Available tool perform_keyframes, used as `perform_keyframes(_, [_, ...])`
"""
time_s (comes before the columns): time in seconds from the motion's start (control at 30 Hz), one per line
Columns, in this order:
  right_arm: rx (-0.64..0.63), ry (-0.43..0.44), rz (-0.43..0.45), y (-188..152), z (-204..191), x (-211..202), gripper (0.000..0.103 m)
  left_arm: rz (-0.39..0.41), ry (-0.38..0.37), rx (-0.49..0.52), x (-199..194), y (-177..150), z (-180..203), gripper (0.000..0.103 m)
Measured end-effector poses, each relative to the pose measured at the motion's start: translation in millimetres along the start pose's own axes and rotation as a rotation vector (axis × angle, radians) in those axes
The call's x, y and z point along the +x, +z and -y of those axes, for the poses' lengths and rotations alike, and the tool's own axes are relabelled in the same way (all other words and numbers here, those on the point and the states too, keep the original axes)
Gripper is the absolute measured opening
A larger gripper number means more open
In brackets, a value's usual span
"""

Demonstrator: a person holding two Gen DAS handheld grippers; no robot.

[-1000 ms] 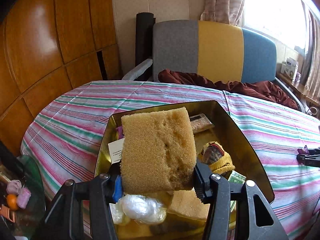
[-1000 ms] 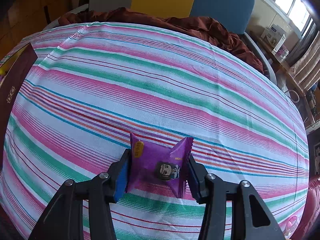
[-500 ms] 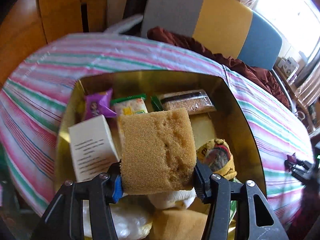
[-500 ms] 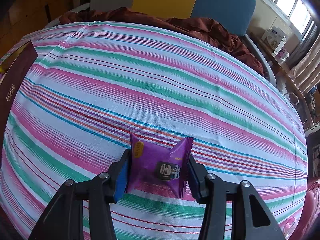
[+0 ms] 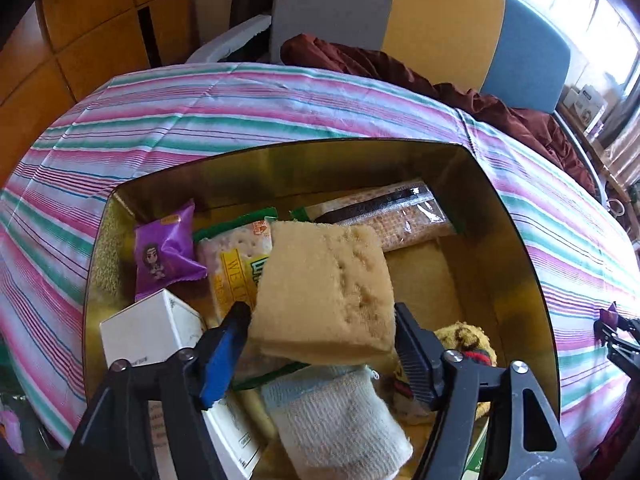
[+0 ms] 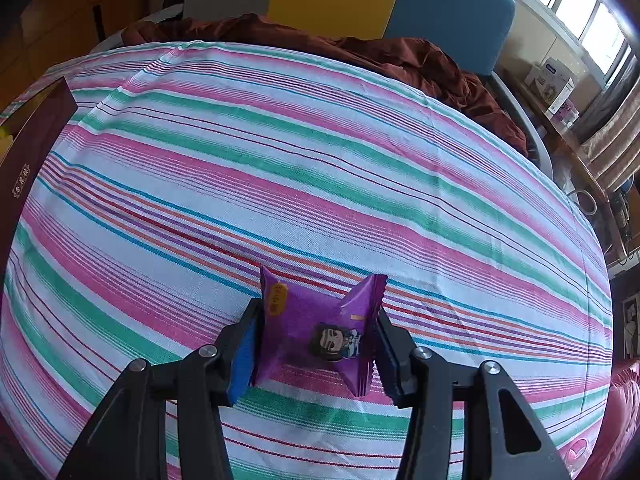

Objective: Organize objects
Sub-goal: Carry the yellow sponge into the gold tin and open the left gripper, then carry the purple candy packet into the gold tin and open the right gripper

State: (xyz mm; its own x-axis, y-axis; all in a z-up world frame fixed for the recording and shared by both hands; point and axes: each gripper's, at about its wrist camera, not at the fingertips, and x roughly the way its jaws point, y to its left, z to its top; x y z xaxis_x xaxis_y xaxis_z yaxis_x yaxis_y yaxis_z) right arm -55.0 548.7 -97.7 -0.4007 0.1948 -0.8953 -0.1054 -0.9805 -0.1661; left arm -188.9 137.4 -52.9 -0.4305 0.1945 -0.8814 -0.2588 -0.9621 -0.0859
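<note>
Over the gold box [image 5: 516,248] on the striped desk [image 5: 200,120] I have the left hand-held gripper [image 5: 320,344] spread wide, its fingers barely touching or just clear of the sponge [image 5: 324,292] — I can't tell which. The sponge hangs tilted above the cracker packet [image 5: 232,264] and the white cloth [image 5: 340,412]. To do this well, I'd judge the sponge should settle flat on the bare patch of box floor on the right, between the wafer packet [image 5: 404,216] and the knitted toy [image 5: 468,340], before I draw the fingers straight back. Room is tight: the white carton [image 5: 148,332] sits just beside my left finger, and the purple snack [image 5: 166,252] fills the far-left corner. My right hand-held gripper [image 6: 316,344] is clamped on a second purple snack [image 6: 316,328] above open cloth — the box wall [image 6: 28,148] stands well off to its left.
</note>
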Motion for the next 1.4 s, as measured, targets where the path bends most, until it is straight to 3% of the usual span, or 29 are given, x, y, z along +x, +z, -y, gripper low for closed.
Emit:
perform_keyframes(0.27, [-0.008,-0.010,0.001,0,-2,0,0.051,0.197,0.069,0.009,-59,-43,-8,0.073])
perform_keyframes(0.5, [-0.029,-0.035,0.005,1,-5,-2,0.051,0.302,0.099,0.039,-104,-81,-7,0.073])
perform_keyframes(0.87, [0.048,-0.093,-0.057,5,-16,-7,0.046,0.351,0.098,0.050,-136,-112,-4,0.075])
perform_keyframes(1.07, [0.075,0.080,0.039,18,-55,-47,0.046,0.359,0.106,0.040,-139,-120,-14,0.076])
perform_keyframes(1.4, [-0.077,0.328,0.179,65,-190,-107,0.046,0.326,0.123,-0.002,-136,-128,-39,0.077])
